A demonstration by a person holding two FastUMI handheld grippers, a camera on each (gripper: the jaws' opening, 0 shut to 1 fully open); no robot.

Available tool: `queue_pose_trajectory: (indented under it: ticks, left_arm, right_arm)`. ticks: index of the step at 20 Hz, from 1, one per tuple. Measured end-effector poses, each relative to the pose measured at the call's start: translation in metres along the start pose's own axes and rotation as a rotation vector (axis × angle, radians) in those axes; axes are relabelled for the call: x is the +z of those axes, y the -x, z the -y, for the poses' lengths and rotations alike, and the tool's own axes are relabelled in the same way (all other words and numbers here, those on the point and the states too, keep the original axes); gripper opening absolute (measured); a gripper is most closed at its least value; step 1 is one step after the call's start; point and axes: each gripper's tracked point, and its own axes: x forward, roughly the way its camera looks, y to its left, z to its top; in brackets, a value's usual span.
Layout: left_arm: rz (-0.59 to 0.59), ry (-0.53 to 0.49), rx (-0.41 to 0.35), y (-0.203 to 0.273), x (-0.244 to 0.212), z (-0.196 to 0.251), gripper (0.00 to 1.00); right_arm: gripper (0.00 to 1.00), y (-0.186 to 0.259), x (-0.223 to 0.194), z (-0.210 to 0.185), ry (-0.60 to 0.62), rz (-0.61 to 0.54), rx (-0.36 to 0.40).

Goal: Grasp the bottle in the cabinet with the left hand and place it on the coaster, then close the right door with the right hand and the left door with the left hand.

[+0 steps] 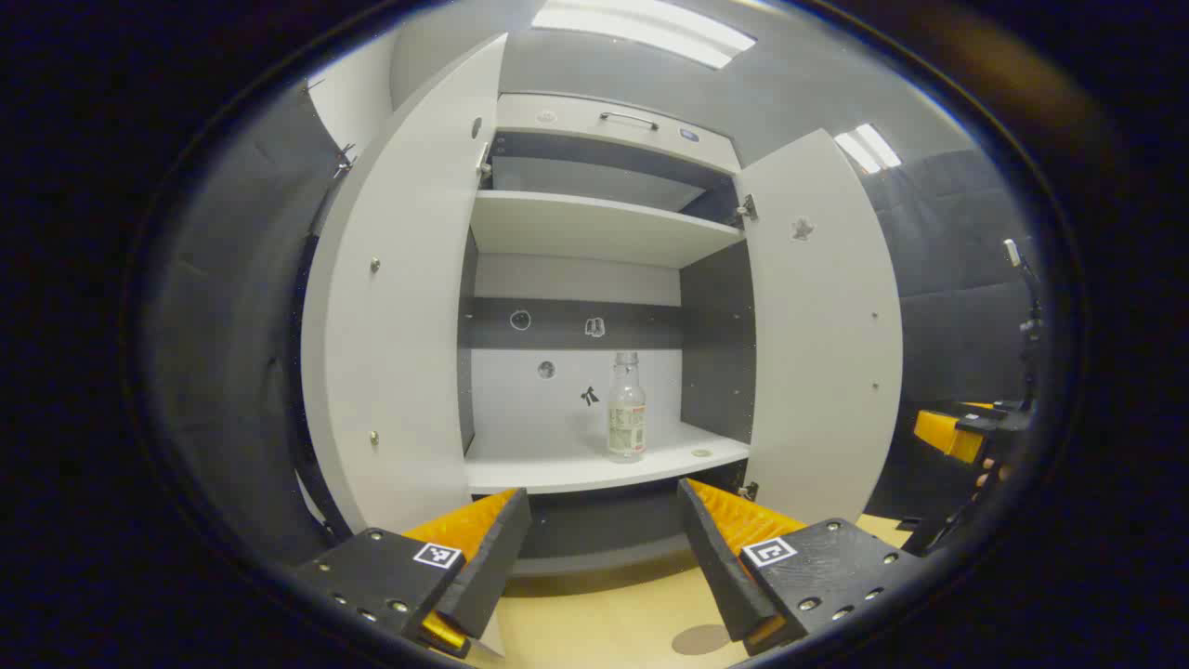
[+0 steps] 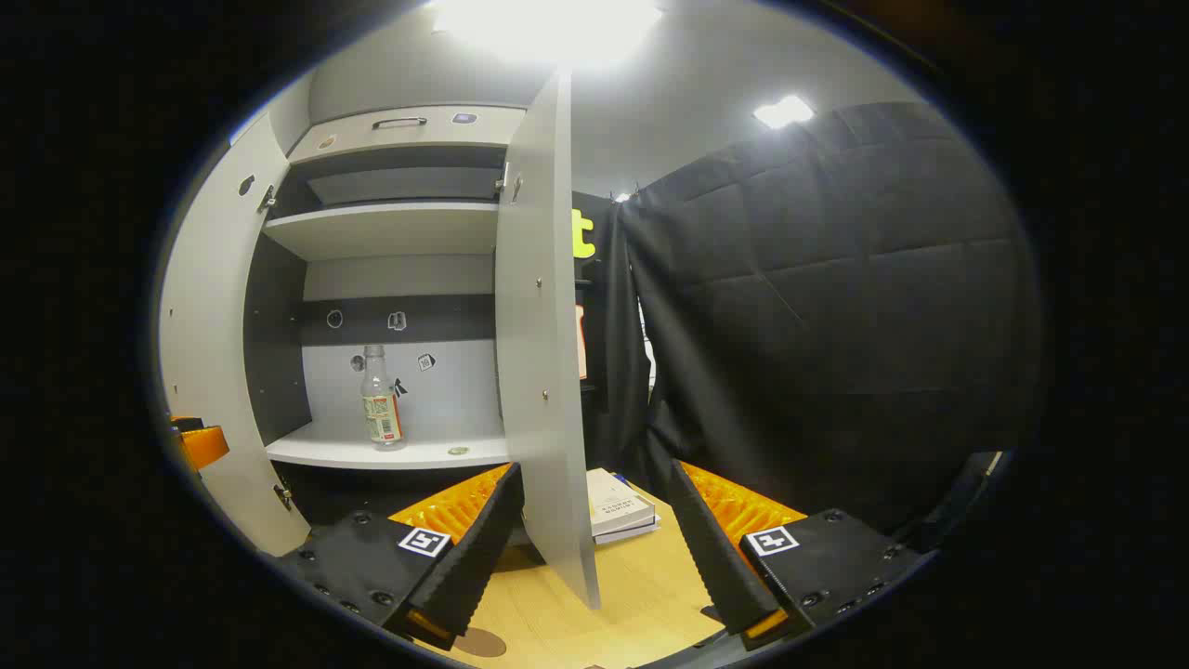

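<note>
Spreading wide at the bottom of the left gripper view, the left gripper (image 1: 604, 548) holds nothing, its fingers framing the wooden tabletop (image 1: 604, 623) with the round coaster (image 1: 701, 638) lying flat just beside its right-hand finger. Beyond it stands the cabinet (image 1: 604, 223) with the left door (image 1: 390, 353) and the right door (image 1: 822, 344) both swung open. On the lower shelf (image 1: 576, 465) the clear bottle (image 1: 627, 409) stands upright, near the back wall, well apart from the fingers.

In the right gripper view, the right gripper (image 2: 594, 548) is likewise spread wide and empty, with the edge of the open right door (image 2: 543, 353) between its fingers. Past the door, a book (image 2: 618, 506) lies on the table, and the bottle (image 2: 379, 398) stands on the shelf farther back.
</note>
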Motion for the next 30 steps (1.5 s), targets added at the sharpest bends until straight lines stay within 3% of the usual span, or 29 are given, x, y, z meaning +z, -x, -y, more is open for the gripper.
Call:
queue_pose_trajectory:
  ticks: [1, 6, 7, 9, 16, 30]
  left_arm:
    - [0.002, 0.006, 0.003, -0.003, 0.000, 0.001, 0.93]
    - [-0.028, 0.031, 0.007, -0.011, -0.010, 0.007, 0.93]
    - [-0.039, 0.039, 0.000, -0.012, -0.013, 0.011, 0.97]
    - [-0.042, 0.041, 0.000, -0.018, -0.011, 0.016, 0.93]
    - [-0.015, -0.015, 0.043, -0.053, 0.006, 0.025, 0.93]
    - [-0.020, -0.020, 0.007, -0.185, 0.036, 0.041, 0.93]
  right_arm:
    - [0.96, 0.000, 0.000, -0.002, -0.002, 0.002, 0.005]
    - [0.99, -0.006, 0.007, 0.003, 0.010, 0.029, -0.001]
    - [0.99, -0.005, 0.006, 0.008, 0.016, 0.024, -0.011]
    - [0.99, -0.006, 0.002, 0.014, 0.010, 0.003, -0.017]
    - [0.99, -0.023, -0.005, 0.054, 0.030, -0.054, -0.034]
    - [0.99, -0.092, -0.003, 0.133, -0.017, -0.021, -0.103]
